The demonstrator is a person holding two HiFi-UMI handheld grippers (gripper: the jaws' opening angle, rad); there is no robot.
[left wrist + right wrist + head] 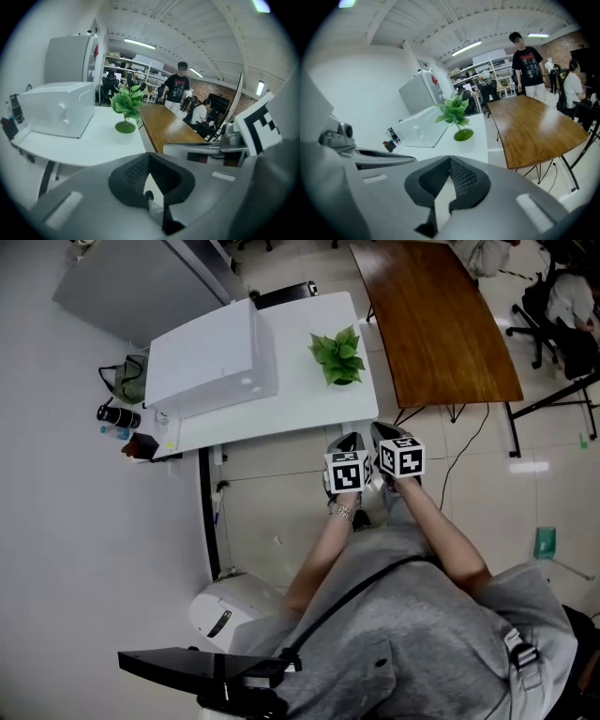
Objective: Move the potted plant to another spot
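A big white box (211,357) sits on the left part of the white counter (281,413). The small green potted plant (339,357) stands near the counter's right end. Nothing is touching it. The left gripper (347,442) and the right gripper (382,432) hang side by side just off the counter's near edge, well apart from the plant. Their fingers (133,176) are closed together and hold nothing. I think the job has not begun: reaching, grabbing, lifting and setting down are all left.

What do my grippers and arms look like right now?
Both the left gripper and right gripper are grey-bodied, with black textured jaw pads and a white cube of black square markers on each. Forearms are bare below a grey short-sleeved top; a bracelet circles the left wrist.
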